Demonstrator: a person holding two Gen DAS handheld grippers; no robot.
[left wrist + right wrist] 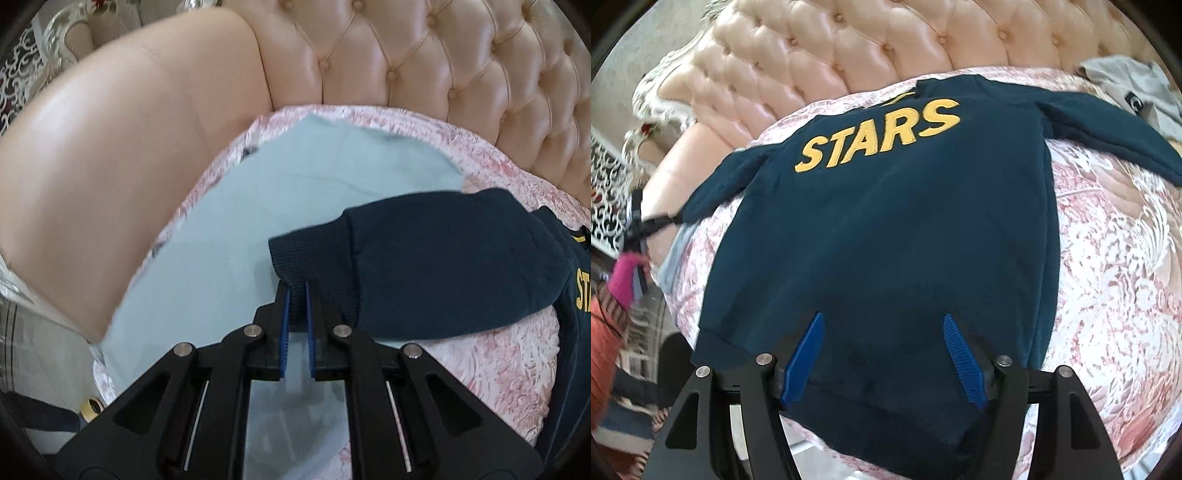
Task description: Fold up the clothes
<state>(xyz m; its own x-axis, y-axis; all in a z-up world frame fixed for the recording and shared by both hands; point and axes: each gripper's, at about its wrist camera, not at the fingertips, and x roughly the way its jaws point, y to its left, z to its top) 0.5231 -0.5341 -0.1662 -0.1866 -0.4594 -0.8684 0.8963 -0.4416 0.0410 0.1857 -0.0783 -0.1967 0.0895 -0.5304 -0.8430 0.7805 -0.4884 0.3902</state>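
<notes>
Here the navy sweatshirt (886, 229) lies face up across the pink patterned cover (1108, 258) of a tufted sofa (849, 48), filling the centre of the right wrist view, its yellow "STARS" lettering (879, 134) in the upper middle. The left gripper (297, 286) is clamped on the ribbed cuff (314, 273) of one sleeve (443, 258), just right of centre in its own view, over a pale blue garment (221, 229) spread beneath. The right gripper (882, 321) stands with its jaws apart over the lower body of the sweatshirt, above the hem (886, 417) at lower centre; whether the blue pads touch the cloth I cannot tell, but nothing is pinched.

The fabric looks like thick fleece: soft, limp, fairly light, likely to sag and drag wherever it is unsupported. The ribbed cuff and hem band seem the firmer, denser spots, so they probably give the surest hold; a pinch mid-panel would likely bunch the cloth. A grey garment (1134, 88) lies at upper right.
</notes>
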